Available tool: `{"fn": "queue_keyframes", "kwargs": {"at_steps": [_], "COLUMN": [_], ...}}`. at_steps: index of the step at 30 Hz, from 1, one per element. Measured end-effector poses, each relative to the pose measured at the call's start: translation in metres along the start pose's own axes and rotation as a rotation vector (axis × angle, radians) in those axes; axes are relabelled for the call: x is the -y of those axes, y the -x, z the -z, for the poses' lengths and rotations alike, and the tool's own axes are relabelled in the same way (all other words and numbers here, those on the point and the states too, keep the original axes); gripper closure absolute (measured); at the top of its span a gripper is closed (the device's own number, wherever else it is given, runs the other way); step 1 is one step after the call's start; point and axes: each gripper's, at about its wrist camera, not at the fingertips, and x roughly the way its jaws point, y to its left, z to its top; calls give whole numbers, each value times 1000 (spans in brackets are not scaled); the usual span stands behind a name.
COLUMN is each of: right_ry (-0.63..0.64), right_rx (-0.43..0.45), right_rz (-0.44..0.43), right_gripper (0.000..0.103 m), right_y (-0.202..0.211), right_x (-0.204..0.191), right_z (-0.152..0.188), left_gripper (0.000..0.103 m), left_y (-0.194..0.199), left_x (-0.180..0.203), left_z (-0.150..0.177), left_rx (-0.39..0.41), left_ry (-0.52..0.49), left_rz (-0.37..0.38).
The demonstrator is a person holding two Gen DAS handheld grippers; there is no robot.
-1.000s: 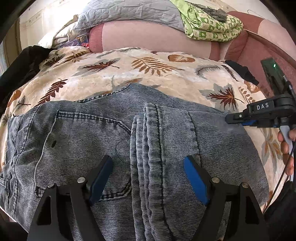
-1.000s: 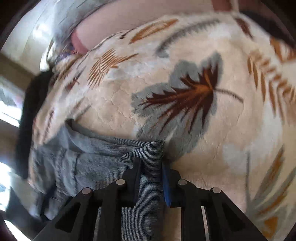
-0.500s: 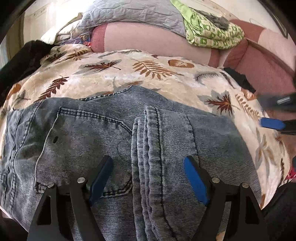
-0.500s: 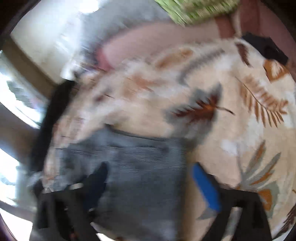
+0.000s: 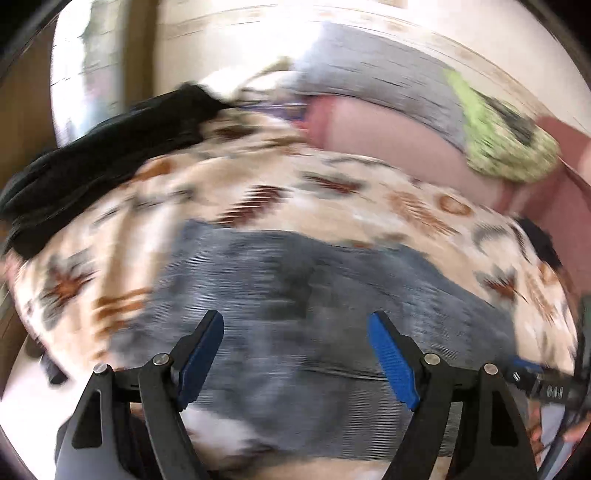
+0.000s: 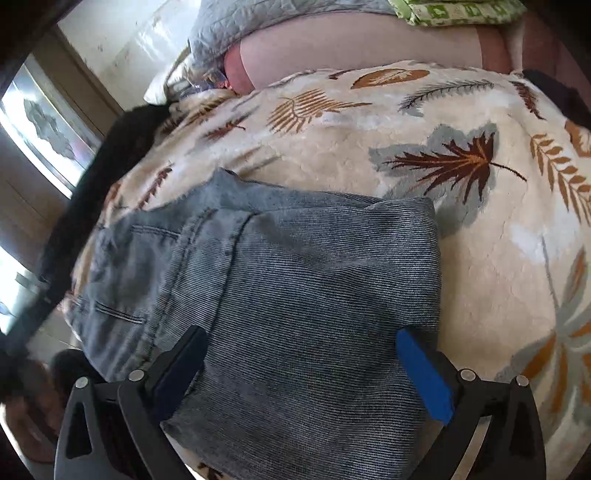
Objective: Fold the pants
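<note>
denim pants (image 6: 295, 295) lie folded, released; both tongs (image 5: 295, 354) (image 6: 301, 363) now gape empty.

Grey-blue denim pants (image 6: 314, 295) on cream leaf-print blanket (image 6: 480, 240); possibly green-patterned cloth (image 6: 461, 11).

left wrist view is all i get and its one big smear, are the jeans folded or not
Observer: On the right wrist view the jeans lie as a compact folded stack on the leaf-print blanket, top layer smooth.
Operator: is the right gripper holding them
Observer: No. The right gripper is open, fingers spread above the stack, with no cloth pinched between them.
Operator: anything poking out
Observer: Yes, the pocket and seam part sticks out past the top layer on the left.
</note>
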Motion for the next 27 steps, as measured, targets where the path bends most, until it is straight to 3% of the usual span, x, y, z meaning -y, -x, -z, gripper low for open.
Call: {"fn": "queue_keyframes", "kwargs": {"at_steps": [3,6,11,14,18,22,23,25,27], "right_ry": [-16,-71,-142,-60,97,111,92,53,6], "right_rx": [22,110,102,61,42,42,47,56,64], "right_rz": [-32,-127,-167,-121,-1,18,0,-36,-83], "right_gripper": [0,0,0,0,0,0,0,0,0], "right_y": [1,14,19,13,6,4,6,8,11], "right_x": [3,23,34,22,-1,-4,-1,6,14], "right_z": [3,10,5,2,10,12,12,10,8], "left_gripper": [22,22,22,22,22,24,28,68,84], "left_y": [3,4,-18,-23,-40,-52,-52,-54,-53], "left_x": [-39,-80,-115,-113,-111,-112,-112,-109,-108], "left_z": [0,5,20,23,23,20,19,14,11], "left_rx": [-1,-38,-182,-183,-242,-234,-221,-223,-214], "left_ry": [144,328,562,571,621,650,646,601,557], "left_rz": [-76,-86,31,56,111,120,122,83,52]}}
